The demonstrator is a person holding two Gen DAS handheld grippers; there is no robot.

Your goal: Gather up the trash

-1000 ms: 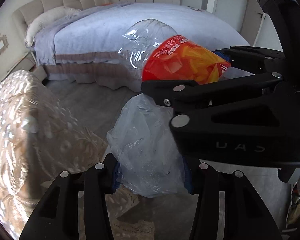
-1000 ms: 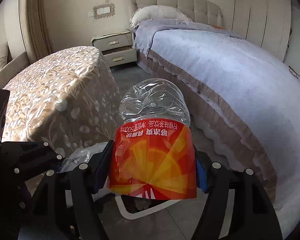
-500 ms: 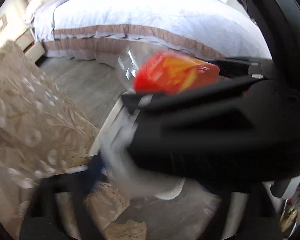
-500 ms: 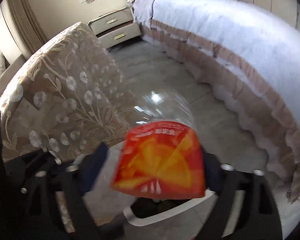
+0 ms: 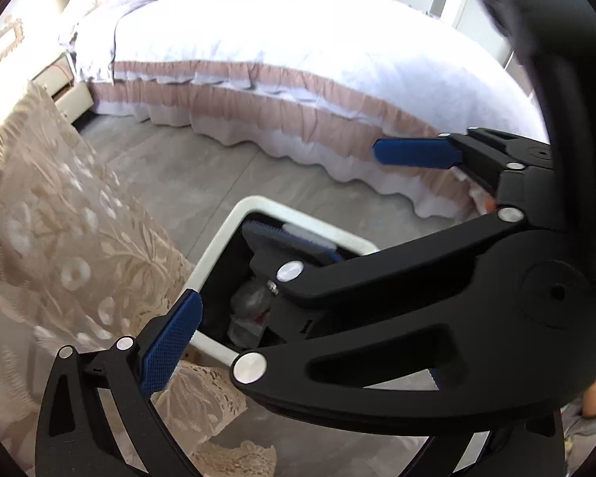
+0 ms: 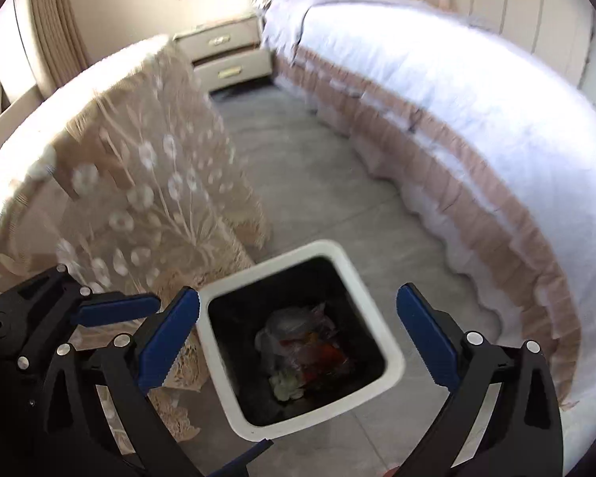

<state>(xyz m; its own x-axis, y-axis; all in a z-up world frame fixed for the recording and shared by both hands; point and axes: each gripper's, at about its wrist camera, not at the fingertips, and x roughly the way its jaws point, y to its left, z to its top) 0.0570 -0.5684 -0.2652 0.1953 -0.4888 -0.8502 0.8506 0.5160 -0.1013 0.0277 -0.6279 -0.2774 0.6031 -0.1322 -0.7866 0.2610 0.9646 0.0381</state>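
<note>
Trash [image 6: 302, 351] lies at the bottom of the white bin [image 6: 371, 290]; both my grippers, left [image 5: 298, 342] and right [image 6: 298, 336], gape empty above it, and their crowded fingers could clash or knock the rim

Smooth white plastic bin [image 6: 389, 361], crinkled clear plastic trash [image 6: 298, 342], lace tablecloth [image 6: 139, 183], matt grey floor [image 6: 318, 183]

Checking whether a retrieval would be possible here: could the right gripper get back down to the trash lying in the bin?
Probably yes. The right gripper is open and empty above the white bin, whose top is uncovered; the trash lies at the bottom, so it would need a deep reach.
</note>
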